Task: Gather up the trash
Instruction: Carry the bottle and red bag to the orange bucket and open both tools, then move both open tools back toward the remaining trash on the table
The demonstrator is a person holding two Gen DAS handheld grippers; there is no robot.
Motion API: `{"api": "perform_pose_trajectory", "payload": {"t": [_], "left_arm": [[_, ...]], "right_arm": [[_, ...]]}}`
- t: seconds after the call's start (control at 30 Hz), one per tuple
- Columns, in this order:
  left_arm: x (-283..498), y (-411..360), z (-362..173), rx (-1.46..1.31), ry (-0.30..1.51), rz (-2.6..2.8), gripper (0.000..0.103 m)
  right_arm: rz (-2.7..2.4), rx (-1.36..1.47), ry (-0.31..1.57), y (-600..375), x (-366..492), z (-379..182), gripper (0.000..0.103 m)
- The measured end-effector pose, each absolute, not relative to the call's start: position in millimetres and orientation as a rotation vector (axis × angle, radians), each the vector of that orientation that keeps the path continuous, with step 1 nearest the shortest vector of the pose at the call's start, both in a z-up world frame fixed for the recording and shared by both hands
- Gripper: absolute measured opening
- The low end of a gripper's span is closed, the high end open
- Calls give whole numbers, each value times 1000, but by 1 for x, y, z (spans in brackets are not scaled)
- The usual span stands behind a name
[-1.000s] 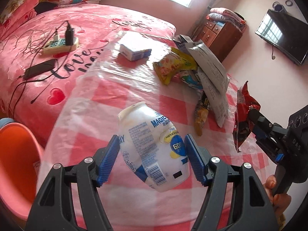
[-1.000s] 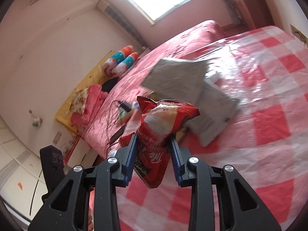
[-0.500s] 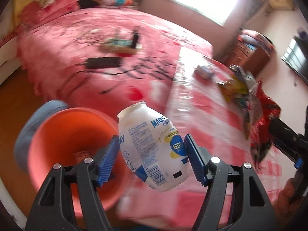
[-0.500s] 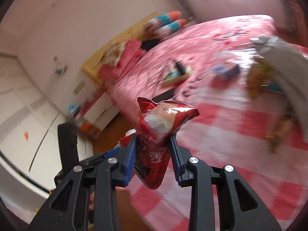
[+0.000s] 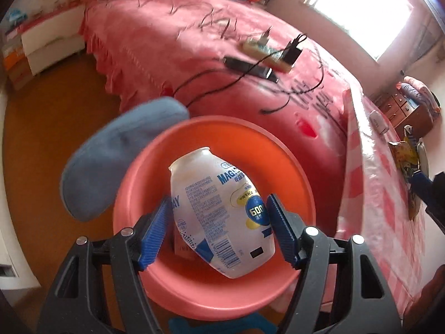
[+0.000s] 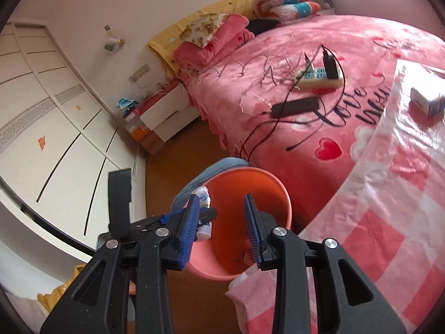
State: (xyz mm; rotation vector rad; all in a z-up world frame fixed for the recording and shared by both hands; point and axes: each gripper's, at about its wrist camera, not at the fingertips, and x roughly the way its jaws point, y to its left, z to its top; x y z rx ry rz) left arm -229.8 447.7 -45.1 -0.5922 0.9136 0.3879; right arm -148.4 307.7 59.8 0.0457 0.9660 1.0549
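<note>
My left gripper [image 5: 218, 228] is shut on a white plastic bottle [image 5: 219, 211] with blue print and holds it over the mouth of the orange bin [image 5: 278, 144]. The bin [image 6: 267, 186] stands on the floor beside the bed. My right gripper [image 6: 221, 228] is open and empty above the bin's rim. Through its fingers I see the left gripper and the bottle [image 6: 203, 194] at the bin's left edge. A bit of red wrapper [image 6: 246, 256] lies low inside the bin.
A blue slipper-like thing [image 5: 119, 156] lies next to the bin on the brown floor. The bed holds a power strip [image 6: 319, 78], a phone [image 6: 294, 107] with cables, and a small box [image 6: 425, 101]. Snack wrappers [image 5: 403, 156] lie on the checked plastic sheet [image 6: 389, 194].
Both grippers swung from the bed to over the bin. The right gripper opened and let go of the red snack bag. The left still holds the bottle.
</note>
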Motion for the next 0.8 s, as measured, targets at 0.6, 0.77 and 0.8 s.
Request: {"api": "perform_pose_trajectory", "payload": {"t": [0.6, 0.77, 0.8], "left_arm": [[-226, 434, -43, -480, 810, 405, 86], [-220, 414, -23, -376, 738, 353, 86], [-218, 410, -19, -361, 733, 341, 86]], "right_arm": [[800, 85, 921, 223, -134, 50, 89], [768, 95, 908, 204, -137, 48, 89], [762, 96, 904, 201, -138, 48, 89]]}}
